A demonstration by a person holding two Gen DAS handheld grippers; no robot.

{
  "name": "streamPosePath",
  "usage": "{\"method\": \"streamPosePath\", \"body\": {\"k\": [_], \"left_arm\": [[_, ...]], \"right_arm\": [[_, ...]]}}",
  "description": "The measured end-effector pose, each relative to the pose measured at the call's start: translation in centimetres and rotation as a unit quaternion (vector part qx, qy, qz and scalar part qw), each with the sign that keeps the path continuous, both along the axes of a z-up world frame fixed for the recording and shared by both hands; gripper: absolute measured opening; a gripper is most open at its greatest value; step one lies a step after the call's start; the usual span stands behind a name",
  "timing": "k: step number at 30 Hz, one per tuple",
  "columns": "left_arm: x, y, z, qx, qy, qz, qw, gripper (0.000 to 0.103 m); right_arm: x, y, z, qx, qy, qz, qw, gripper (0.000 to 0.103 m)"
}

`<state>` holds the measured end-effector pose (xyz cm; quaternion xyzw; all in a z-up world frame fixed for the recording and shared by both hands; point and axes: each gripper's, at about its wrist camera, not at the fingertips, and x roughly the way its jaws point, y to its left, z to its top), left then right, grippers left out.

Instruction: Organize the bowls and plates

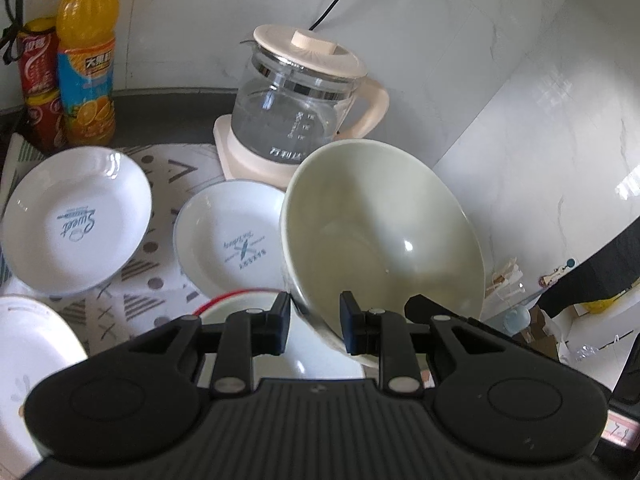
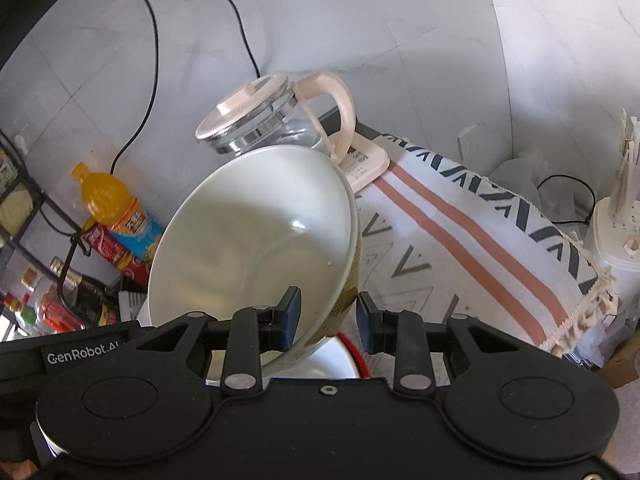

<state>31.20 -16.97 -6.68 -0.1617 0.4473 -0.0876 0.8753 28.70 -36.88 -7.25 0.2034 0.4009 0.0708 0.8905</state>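
Here — two grippers (image 1: 314,322) (image 2: 328,320), one cream bowl (image 1: 384,224) (image 2: 248,236) — two plates (image 1: 76,220) (image 1: 232,240).

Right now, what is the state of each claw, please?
Left claw: closed on the bowl rim.
Right claw: closed on the same bowl's opposite rim.

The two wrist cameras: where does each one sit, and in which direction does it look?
Left wrist: on the left gripper, looking forward and down at the pale bowl and two white plates; only its fingers show.
Right wrist: on the right gripper, looking down past that bowl.
Shared: bowl, glass kettle, orange bottle.
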Motion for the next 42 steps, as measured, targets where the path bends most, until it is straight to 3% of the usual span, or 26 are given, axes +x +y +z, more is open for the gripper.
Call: {"method": "streamPosePath", "body": {"k": [21, 42], "left_arm": [[-4.2, 1.6, -1.1, -0.002, 0.026, 0.01, 0.9996, 0.025], [-4.8, 2.6, -4.8, 0.012, 0.098, 0.047, 0.994, 0.025]], "right_arm": [[-3.3, 1.6, -1.4, -0.017, 0.045, 0.044, 0.998, 0.031], [-2.1, 3.4, -3.2, -0.043, 0.069, 0.109, 0.991, 0.041]]}}
